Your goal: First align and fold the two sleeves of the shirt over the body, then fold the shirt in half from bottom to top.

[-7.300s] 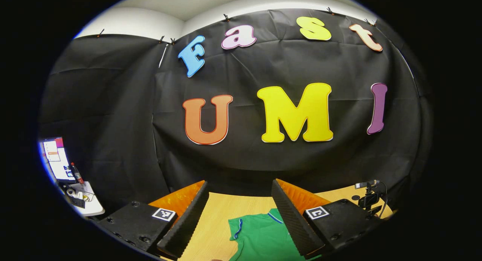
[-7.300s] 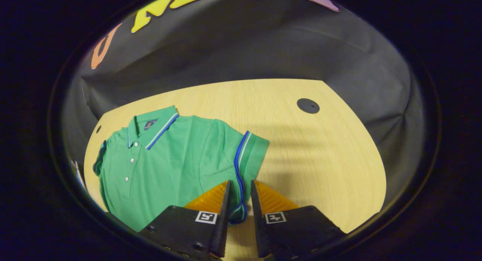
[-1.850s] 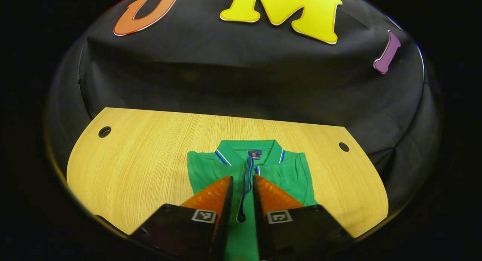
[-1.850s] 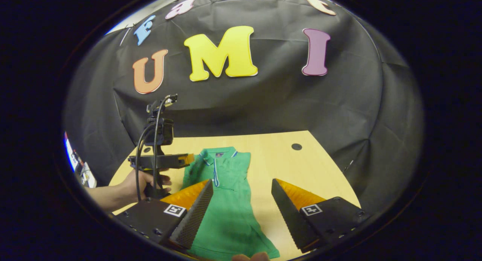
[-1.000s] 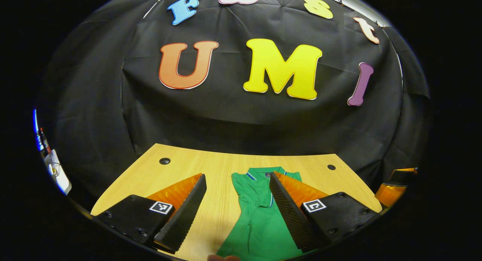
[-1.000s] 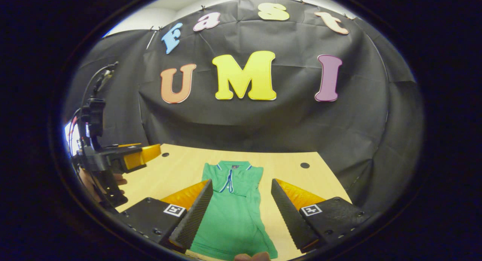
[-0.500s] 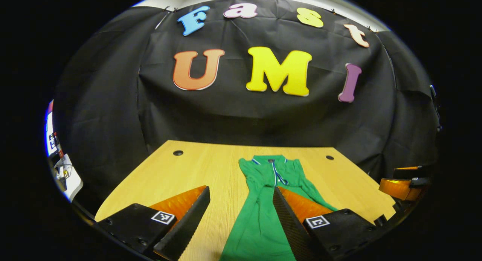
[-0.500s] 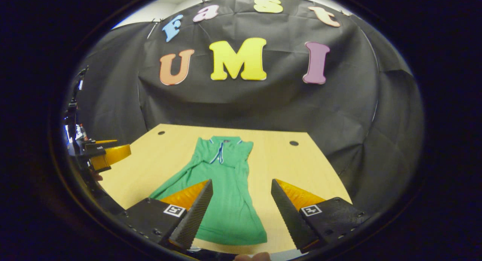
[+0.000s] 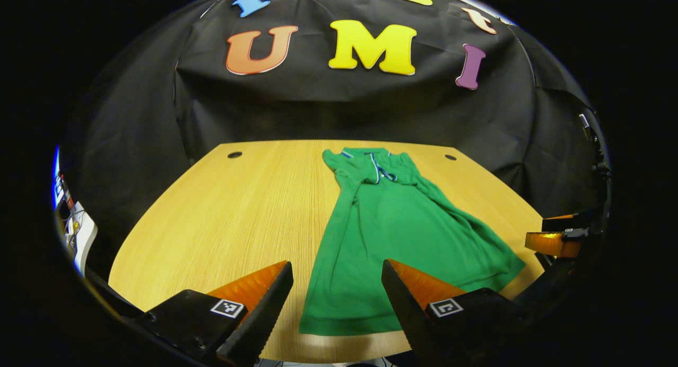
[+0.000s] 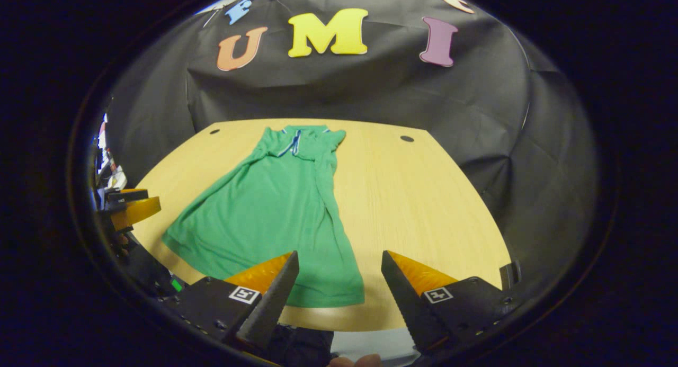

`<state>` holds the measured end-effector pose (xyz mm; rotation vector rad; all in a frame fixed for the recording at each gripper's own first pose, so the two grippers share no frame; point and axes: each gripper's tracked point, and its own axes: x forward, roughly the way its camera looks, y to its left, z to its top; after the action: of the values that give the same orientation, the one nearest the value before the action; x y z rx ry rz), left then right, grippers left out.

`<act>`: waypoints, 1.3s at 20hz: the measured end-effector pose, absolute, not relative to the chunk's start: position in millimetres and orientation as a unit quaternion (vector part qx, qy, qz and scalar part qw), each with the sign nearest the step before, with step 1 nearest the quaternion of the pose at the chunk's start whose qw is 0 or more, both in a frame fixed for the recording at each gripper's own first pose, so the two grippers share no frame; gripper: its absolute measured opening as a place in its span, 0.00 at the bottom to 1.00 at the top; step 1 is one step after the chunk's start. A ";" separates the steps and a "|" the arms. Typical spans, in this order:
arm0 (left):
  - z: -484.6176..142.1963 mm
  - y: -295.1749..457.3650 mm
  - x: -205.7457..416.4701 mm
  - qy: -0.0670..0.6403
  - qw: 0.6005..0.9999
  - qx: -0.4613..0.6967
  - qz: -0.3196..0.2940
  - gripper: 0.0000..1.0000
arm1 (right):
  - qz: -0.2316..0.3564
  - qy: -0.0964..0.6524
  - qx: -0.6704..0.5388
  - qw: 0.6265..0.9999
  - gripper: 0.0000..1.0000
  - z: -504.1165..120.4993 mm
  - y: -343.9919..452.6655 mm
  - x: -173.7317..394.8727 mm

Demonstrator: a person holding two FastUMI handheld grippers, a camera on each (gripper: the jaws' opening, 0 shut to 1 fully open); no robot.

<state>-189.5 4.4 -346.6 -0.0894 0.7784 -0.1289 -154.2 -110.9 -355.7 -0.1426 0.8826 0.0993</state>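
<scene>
Left gripper view: left gripper (image 9: 336, 271) is hovering spread over the table's (image 9: 222, 208) near edge, holding nothing. The green shirt (image 9: 394, 229) is lying lengthwise, collar toward the far edge, hem at the near edge.

Right gripper view: right gripper (image 10: 339, 263) is hanging spread above the hem, empty.

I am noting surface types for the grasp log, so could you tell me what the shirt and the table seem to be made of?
Shirt: soft matte green knit, probably cotton or a blend; it drapes in loose folds and lies limp. Table: light wood-grain top, smooth with a faint sheen, likely laminate rather than solid wood, though the look leaves that open.
</scene>
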 end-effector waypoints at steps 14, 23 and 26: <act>-416.6 15.1 -217.8 0.460 0.887 -0.016 -0.051 1.00 | 0.057 0.490 -0.044 0.869 0.94 -431.8 -117.8 -158.1; -411.3 -2.4 -219.0 0.479 0.876 -0.028 -0.053 0.07 | 0.051 0.513 0.004 0.857 0.02 -434.0 -106.1 -159.8; -398.6 -8.0 -213.7 0.479 0.874 -0.048 -0.062 0.06 | 0.061 0.515 0.010 0.855 0.00 -418.7 -98.5 -159.8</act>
<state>-213.7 -8.0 -398.6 -0.1006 1.0008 -0.1285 -159.8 -98.5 -418.7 0.0204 1.0827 0.1275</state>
